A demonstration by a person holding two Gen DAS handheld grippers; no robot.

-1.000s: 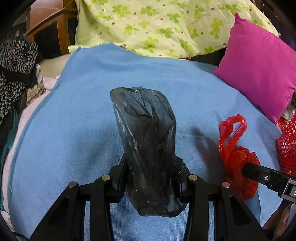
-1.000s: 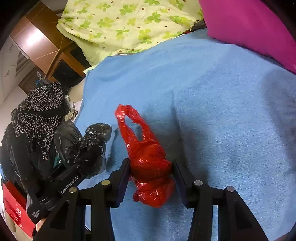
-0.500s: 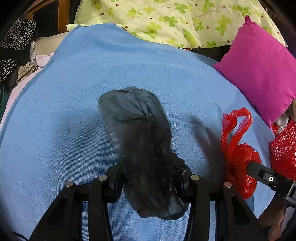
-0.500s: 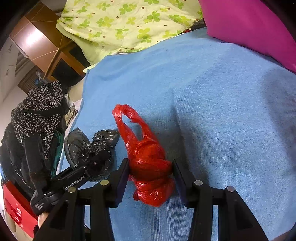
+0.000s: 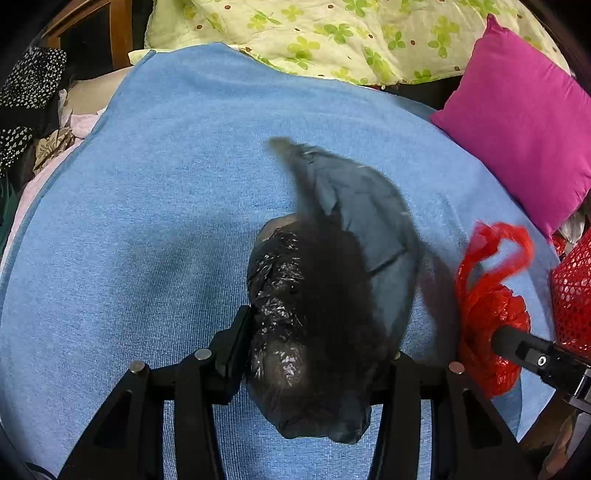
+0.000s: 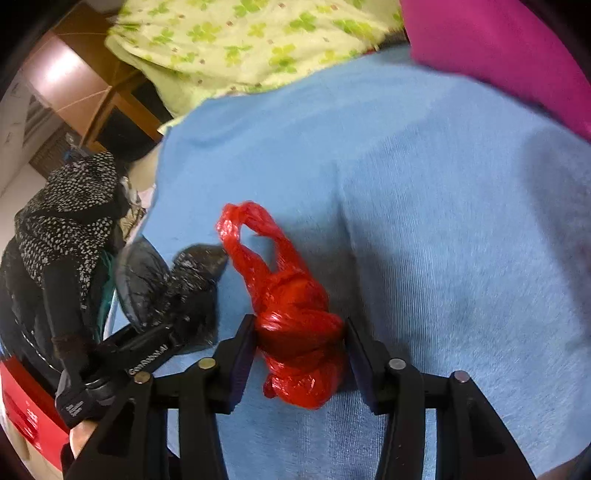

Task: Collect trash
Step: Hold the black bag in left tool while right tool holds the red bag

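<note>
My left gripper [image 5: 314,343] is shut on a crumpled black plastic bag [image 5: 314,295] and holds it over the blue blanket [image 5: 147,221]; the bag's loose top is blurred and flaps to the right. My right gripper [image 6: 300,343] is shut on a knotted red plastic bag [image 6: 295,321], whose looped handles stick up. The red bag [image 5: 484,310] also shows at the right of the left wrist view, with the right gripper's finger [image 5: 524,347] against it. The black bag [image 6: 184,291] and left gripper [image 6: 147,354] show at the left of the right wrist view.
A magenta pillow [image 5: 517,122] lies at the right, a green floral quilt [image 5: 332,33] at the back. A red mesh basket [image 5: 572,295] stands at the far right edge. Dark spotted clothing [image 6: 62,221] hangs left of the bed, with a red box [image 6: 22,406] below it.
The left gripper has moved right, closer to the red bag, and the black bag's top has swung from left to right. The right gripper has kept its hold on the red bag.
</note>
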